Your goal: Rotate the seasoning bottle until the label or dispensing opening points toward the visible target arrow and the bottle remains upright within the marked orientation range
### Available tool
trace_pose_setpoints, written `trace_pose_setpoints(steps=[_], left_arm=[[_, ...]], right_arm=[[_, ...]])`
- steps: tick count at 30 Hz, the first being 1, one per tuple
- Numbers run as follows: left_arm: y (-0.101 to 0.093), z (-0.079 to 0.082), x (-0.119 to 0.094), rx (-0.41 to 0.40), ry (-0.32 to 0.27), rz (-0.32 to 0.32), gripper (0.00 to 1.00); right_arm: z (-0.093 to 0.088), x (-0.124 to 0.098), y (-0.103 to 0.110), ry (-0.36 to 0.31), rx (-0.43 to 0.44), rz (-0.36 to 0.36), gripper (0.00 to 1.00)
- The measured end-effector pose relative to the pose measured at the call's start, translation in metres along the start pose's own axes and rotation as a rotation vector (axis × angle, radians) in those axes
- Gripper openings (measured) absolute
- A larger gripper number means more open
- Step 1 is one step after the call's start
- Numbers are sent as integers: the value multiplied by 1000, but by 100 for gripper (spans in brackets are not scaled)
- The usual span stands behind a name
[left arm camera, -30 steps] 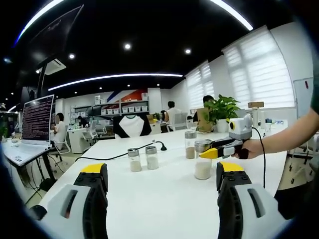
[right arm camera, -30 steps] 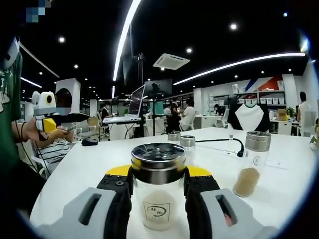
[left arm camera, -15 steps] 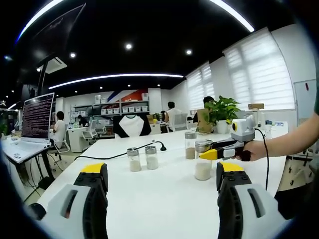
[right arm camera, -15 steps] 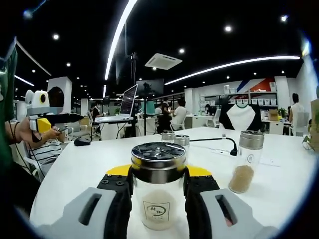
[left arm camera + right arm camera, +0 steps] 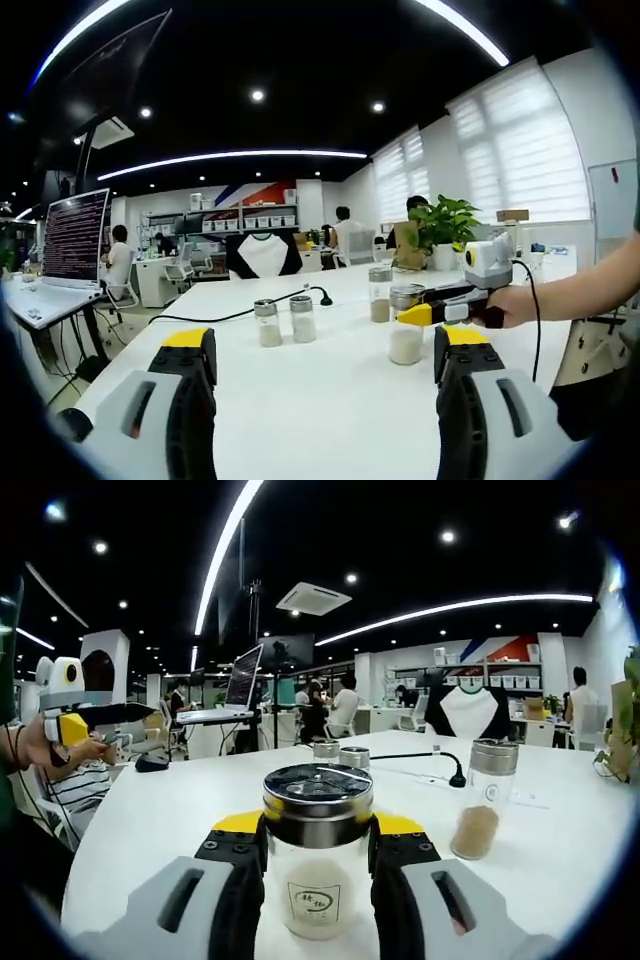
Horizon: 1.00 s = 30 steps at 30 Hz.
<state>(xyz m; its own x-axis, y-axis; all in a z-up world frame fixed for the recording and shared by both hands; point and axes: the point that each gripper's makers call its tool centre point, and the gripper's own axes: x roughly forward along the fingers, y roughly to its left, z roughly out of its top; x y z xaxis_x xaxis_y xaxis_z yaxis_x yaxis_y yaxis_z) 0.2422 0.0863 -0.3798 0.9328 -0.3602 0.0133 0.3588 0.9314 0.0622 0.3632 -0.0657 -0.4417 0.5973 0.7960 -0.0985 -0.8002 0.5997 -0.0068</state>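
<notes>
- On the white table (image 5: 330, 390), the right gripper (image 5: 318, 855) clamps an upright bottle (image 5: 317, 865) of pale powder, metal lid on, label facing its camera.
- Beside it, a jar (image 5: 481, 798) holds brown powder.
- Two small shakers (image 5: 281, 320) stand together, seemingly pale-filled.
- Left gripper (image 5: 325, 385) hovers wide open, empty.

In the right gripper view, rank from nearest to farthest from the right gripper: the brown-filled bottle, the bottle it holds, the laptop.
1. Held bottle, between the right gripper's jaws, label facing the camera.
2. Brown-filled bottle, standing to the right on the table.
3. Laptop, far back on the left, beyond the table.
</notes>
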Motion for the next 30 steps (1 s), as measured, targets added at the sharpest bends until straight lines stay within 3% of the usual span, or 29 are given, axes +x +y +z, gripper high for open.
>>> trace_pose_setpoints(steps=[6,19,30], left_arm=[[0,0,0,-3,-1,0,95],[0,-2,0,-2,5,2,95],[-5,-6,2,-11,11,0,95]], right_arm=[[-1,0,-1,5,2,-42,38],[-3,0,-8,11,12,-247,38],[-4,0,-11,16,29,-377,38]])
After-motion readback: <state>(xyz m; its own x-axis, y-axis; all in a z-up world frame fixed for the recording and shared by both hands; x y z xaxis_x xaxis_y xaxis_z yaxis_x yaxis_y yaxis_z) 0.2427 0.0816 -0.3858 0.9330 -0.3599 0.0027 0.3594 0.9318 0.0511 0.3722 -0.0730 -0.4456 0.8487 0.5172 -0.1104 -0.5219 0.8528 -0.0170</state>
